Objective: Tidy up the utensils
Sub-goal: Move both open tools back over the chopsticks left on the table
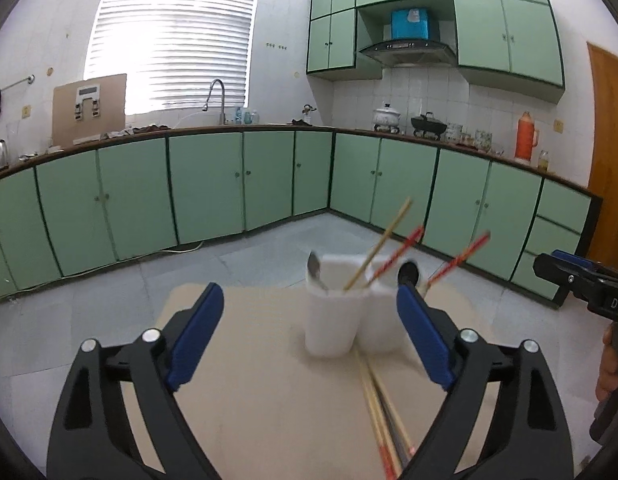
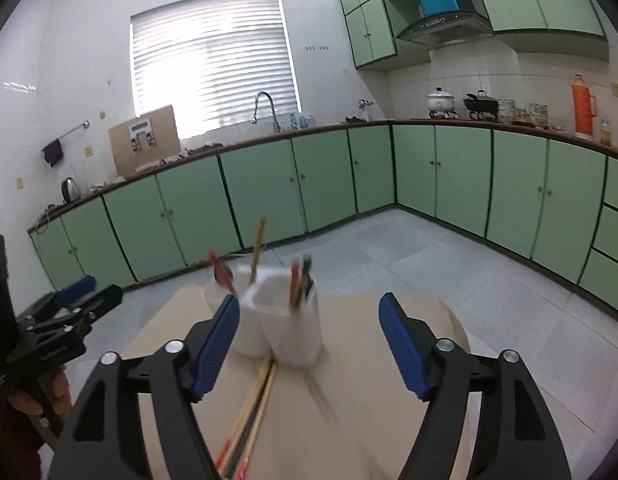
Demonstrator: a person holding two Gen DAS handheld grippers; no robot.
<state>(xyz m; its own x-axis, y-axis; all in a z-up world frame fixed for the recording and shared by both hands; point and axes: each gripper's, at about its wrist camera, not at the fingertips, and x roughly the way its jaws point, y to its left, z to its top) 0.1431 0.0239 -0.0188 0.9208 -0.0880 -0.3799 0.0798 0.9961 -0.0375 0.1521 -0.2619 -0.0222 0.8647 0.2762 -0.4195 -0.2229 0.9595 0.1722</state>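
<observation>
Looking along your left gripper (image 1: 311, 310), you see its 2 blue pads spread wide apart with nothing between them, hovering above a beige table (image 1: 249, 400). Straight ahead stand white cups (image 1: 333, 320) pressed side by side; the nearest holds a spoon (image 1: 315, 272) and a pale chopstick (image 1: 379, 246), and red-tipped chopsticks (image 1: 397, 254) lean out of the ones behind. More chopsticks (image 1: 379, 412) lie loose on the table just in front of the cups, running back toward you between the pads. Your right gripper (image 2: 309, 324) is also wide apart and empty, held over the same table, with the cups (image 2: 297, 332) just ahead near its left pad and the loose chopsticks (image 2: 251, 408) below it. Each gripper shows at the edge of the other's view. Green cabinets (image 1: 209, 184) line the far walls.
</observation>
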